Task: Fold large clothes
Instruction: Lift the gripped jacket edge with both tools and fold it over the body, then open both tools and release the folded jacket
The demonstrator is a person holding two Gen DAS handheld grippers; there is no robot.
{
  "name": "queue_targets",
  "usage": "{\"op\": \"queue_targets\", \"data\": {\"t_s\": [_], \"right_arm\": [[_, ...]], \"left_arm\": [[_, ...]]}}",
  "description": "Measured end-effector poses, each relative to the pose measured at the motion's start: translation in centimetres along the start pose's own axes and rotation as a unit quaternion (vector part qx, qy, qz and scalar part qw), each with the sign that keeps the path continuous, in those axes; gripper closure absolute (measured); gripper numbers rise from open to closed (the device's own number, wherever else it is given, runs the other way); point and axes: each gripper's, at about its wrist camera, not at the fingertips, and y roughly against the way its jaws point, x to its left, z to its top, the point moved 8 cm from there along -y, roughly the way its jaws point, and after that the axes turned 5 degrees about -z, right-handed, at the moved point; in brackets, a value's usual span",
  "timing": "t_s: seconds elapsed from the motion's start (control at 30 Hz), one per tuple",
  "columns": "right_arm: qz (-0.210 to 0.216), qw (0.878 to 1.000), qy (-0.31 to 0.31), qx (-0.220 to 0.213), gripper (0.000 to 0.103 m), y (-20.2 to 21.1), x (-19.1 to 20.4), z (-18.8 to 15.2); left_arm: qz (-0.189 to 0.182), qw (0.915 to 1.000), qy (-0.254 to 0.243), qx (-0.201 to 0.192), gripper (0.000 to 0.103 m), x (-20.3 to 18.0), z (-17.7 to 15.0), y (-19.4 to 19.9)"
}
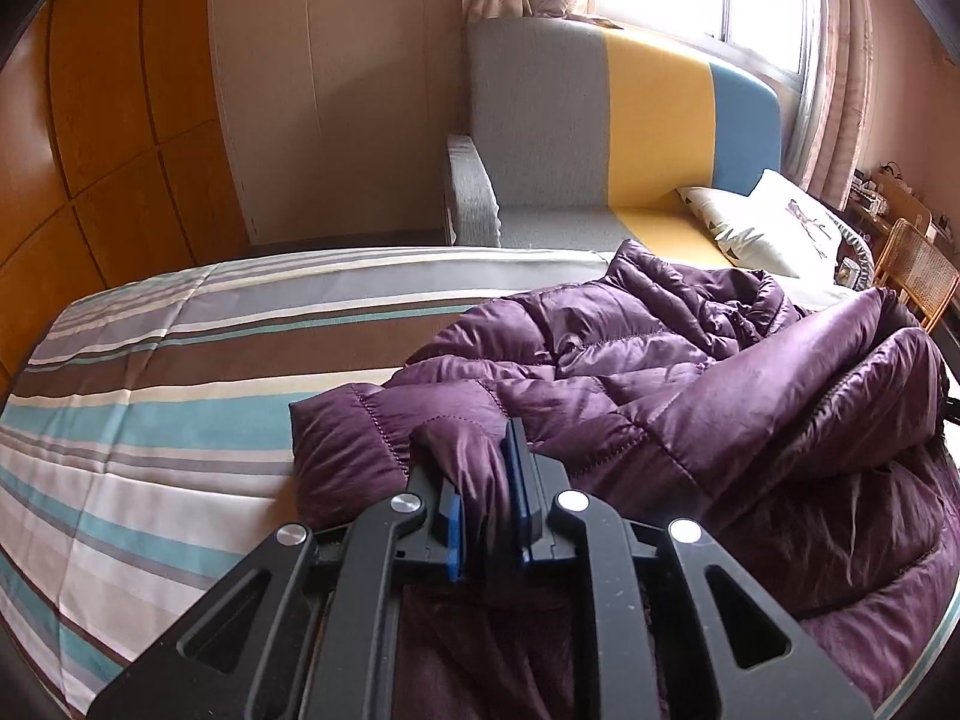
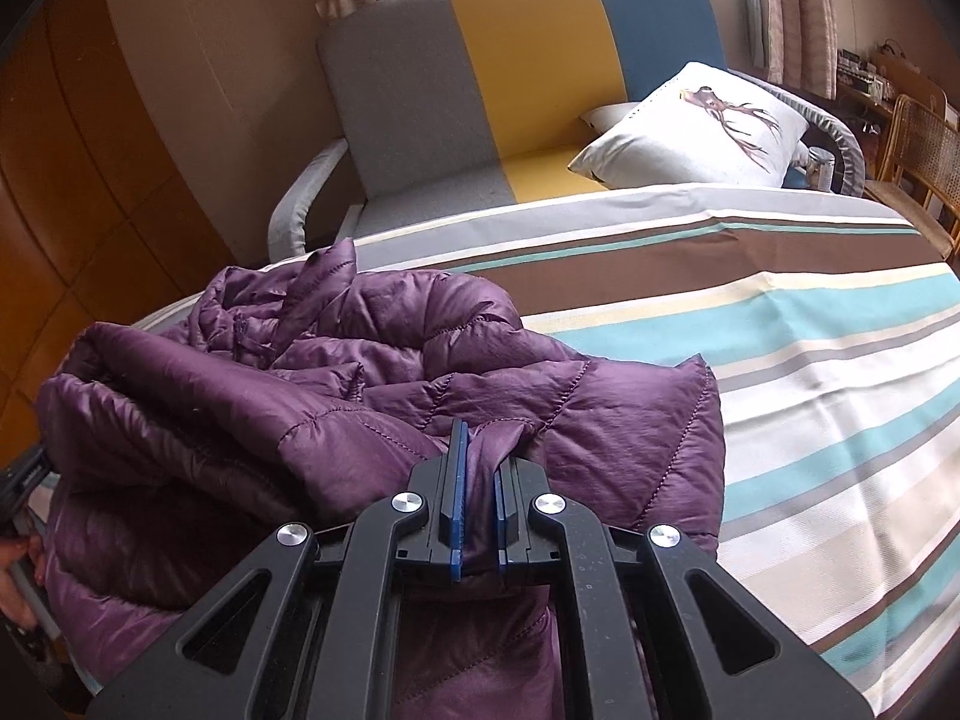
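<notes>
Purple quilted jacket [image 1: 690,372], glossy and puffy, is pinched by both the left gripper [image 1: 486,480] and right gripper [image 2: 480,474], lower centre, over the striped bedspread [image 1: 150,420].

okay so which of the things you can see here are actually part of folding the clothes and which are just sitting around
Part of the job:
purple puffer jacket
left gripper, shut on the jacket
right gripper, shut on the jacket
striped bedspread, the surface under the jacket

Just there:
sofa
deer-print cushion
rattan chair
curtains

Shiny quilted cloth on matt woven cotton
Purple jacket [image 1: 690,396] glossy, stitched; striped bed cover [image 1: 150,420] matt, smooth; wardrobe [image 1: 90,120] polished wood.
</notes>
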Motion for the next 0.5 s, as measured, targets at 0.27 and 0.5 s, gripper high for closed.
{"op": "queue_targets", "data": {"t_s": [0.27, 0.5], "right_arm": [[0.05, 0.996, -0.075, -0.001, 0.091, 1.1, -1.2, 1.3], [0.062, 0.993, -0.095, -0.017, 0.071, 2.4, -1.6, 2.0]], "left_arm": [[-0.023, 0.9976, 0.065, -0.012, 0.058, 1.3, 1.1, 1.2], [0.044, 0.9963, 0.041, -0.061, 0.02, 3.2, 2.9, 4.0]]}}
